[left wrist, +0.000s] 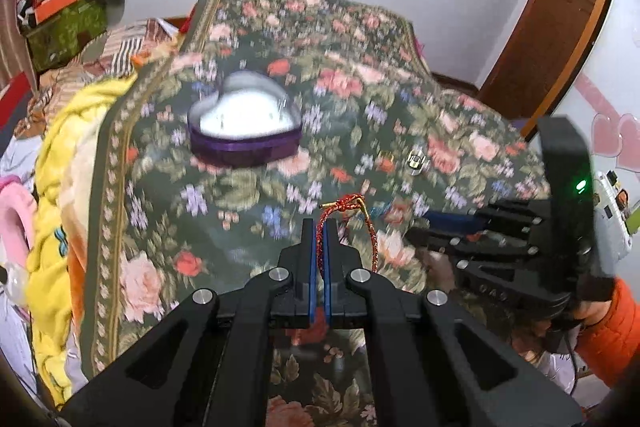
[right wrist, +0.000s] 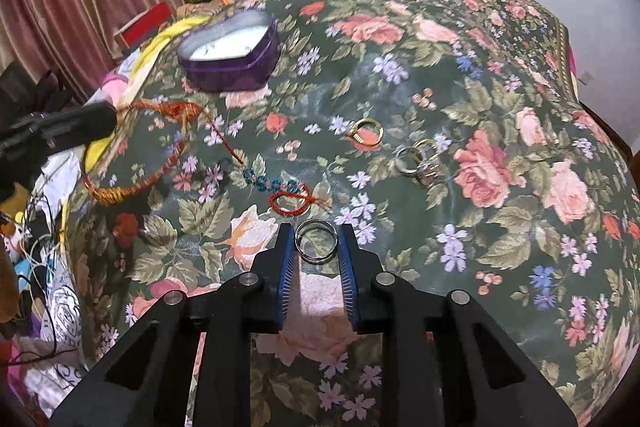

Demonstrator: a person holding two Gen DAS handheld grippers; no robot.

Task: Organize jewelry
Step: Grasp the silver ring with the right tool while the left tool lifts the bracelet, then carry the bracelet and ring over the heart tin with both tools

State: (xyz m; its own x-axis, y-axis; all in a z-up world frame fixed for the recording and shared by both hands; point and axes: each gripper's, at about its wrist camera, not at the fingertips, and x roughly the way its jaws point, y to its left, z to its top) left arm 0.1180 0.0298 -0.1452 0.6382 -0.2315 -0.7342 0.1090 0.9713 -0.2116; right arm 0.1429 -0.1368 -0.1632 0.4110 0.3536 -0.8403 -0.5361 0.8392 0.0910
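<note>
On the bed, a dark green floral bedspread [right wrist: 460, 75] carried everything. The purple heart-shaped tin with a pale lining [right wrist: 230, 57] stood open near the far left, seemingly still empty, though blur hid its floor. The left claw [left wrist: 319, 227] was pinched tight on a red-and-gold braided cord bracelet [left wrist: 362, 223], lifted clear of the cloth. The right claw [right wrist: 318, 241] bracketed a plain silver ring [right wrist: 316, 240], pads touching its sides, so seemingly gripping. Loose still: a teal-beaded red cord bracelet [right wrist: 280, 189], a gold ring [right wrist: 366, 133], clustered silver and gold rings [right wrist: 418, 161]. Sorting looked barely begun.
</note>
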